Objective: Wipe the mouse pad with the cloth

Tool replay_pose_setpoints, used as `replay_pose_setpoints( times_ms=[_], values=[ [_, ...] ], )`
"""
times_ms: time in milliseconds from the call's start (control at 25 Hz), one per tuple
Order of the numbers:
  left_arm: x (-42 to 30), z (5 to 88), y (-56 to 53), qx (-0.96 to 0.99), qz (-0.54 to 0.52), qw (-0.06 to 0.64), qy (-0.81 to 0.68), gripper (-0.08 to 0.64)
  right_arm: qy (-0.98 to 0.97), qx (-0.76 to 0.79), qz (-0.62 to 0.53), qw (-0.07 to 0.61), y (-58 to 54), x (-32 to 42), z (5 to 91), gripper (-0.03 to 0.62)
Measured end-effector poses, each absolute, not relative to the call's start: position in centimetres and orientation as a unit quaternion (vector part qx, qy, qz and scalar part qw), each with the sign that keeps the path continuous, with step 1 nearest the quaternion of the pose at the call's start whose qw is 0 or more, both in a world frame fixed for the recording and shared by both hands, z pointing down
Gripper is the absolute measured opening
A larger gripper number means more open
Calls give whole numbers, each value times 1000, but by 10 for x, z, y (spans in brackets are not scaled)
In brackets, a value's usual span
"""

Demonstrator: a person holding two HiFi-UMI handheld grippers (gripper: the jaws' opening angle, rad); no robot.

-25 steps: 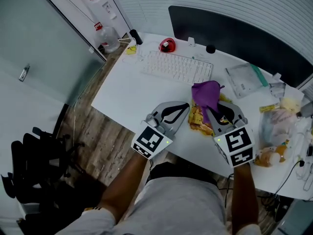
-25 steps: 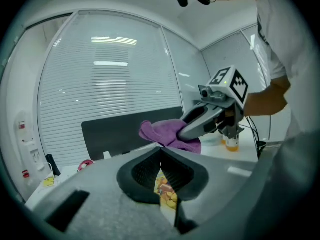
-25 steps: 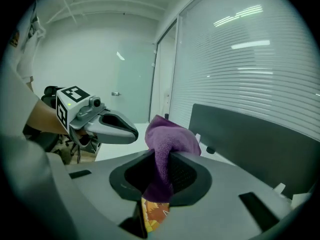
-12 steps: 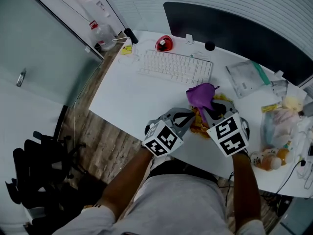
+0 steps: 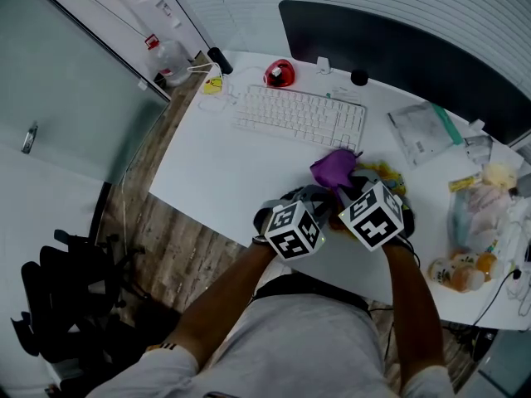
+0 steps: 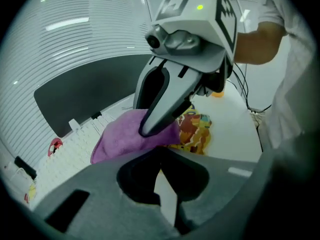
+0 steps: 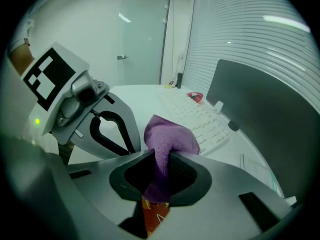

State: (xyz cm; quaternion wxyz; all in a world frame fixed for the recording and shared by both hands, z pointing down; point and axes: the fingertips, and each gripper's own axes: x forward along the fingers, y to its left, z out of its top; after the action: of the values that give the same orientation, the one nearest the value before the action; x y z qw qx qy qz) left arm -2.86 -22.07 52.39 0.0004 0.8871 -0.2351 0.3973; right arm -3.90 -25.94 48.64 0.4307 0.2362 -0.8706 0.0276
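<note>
A purple cloth hangs bunched over a yellow and orange patterned mouse pad near the desk's front edge. My right gripper is shut on the cloth, which rises in a fold from between its jaws in the right gripper view; the pad shows just beneath. My left gripper sits close beside it on the left, jaws together and holding nothing. From the left gripper view, the cloth lies on the pad under the right gripper's fingers.
A white keyboard lies behind the cloth, with a red mouse and a dark monitor further back. A plastic bag and packaged clutter fill the desk's right side. A black chair stands on the floor at left.
Both grippers have drawn together over the mouse pad. The right one carried the cloth left and lower; the left one moved right toward it.
</note>
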Motion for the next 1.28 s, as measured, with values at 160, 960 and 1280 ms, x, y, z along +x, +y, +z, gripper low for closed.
replay_pose_setpoints(
  times_ms=[160,960,1280],
  values=[
    [-26,536,-220,881,419,3,-222,15,-860,232,37,453,-262,-41,505,69],
    [-24,558,-215,866,457,28,-200,15,-786,357,126,488,-283,76,530,69],
    [-23,558,-215,867,457,30,-197,15,-751,424,156,481,-287,134,536,69]
  ],
)
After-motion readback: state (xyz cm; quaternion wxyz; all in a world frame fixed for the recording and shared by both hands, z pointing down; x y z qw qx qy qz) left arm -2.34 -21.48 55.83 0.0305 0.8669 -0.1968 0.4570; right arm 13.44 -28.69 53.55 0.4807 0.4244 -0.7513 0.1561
